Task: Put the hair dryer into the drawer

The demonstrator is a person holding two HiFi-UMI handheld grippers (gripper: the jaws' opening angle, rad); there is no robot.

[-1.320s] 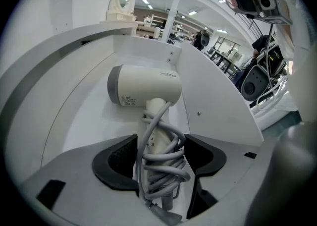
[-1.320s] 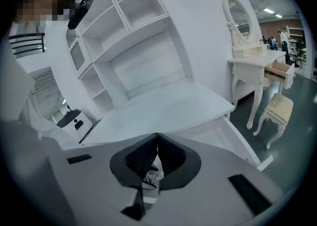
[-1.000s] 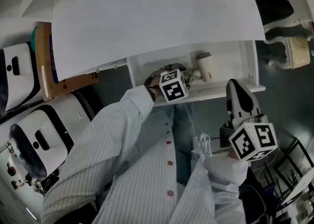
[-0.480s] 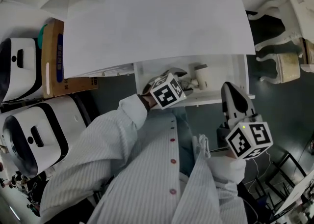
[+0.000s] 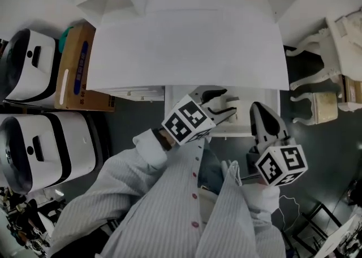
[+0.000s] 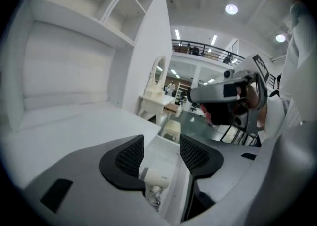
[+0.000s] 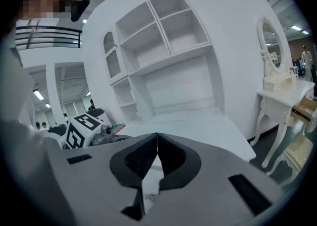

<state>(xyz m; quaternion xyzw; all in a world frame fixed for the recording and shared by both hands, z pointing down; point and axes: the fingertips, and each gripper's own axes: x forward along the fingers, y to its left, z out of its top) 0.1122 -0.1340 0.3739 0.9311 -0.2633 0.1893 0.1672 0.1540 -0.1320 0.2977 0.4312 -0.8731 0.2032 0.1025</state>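
The white hair dryer [image 6: 157, 177] lies inside the open white drawer [image 5: 228, 133] under the desk top, its cord bunched beside it. In the head view only a small part of the hair dryer [image 5: 231, 104] shows. My left gripper [image 5: 223, 104] hovers above the drawer. Its jaws are apart and closing, with nothing pressed between them. In the left gripper view [image 6: 161, 146] the dryer shows far below through the gap. My right gripper [image 5: 259, 116] hangs just right of the drawer, shut and holding nothing, its pads meeting in the right gripper view [image 7: 157, 144].
The broad white desk top [image 5: 186, 42] overhangs the drawer, with a white shelf unit [image 7: 163, 36] behind it. Two white machines [image 5: 34, 64] [image 5: 45, 149] and a cardboard box [image 5: 76, 76] stand at the left. A white dressing table [image 5: 331, 42] and stool [image 5: 325, 107] stand at the right.
My left gripper has lifted up out of the drawer, leaving the hair dryer lying inside. The right gripper has also risen. The view has shifted toward the desk top.
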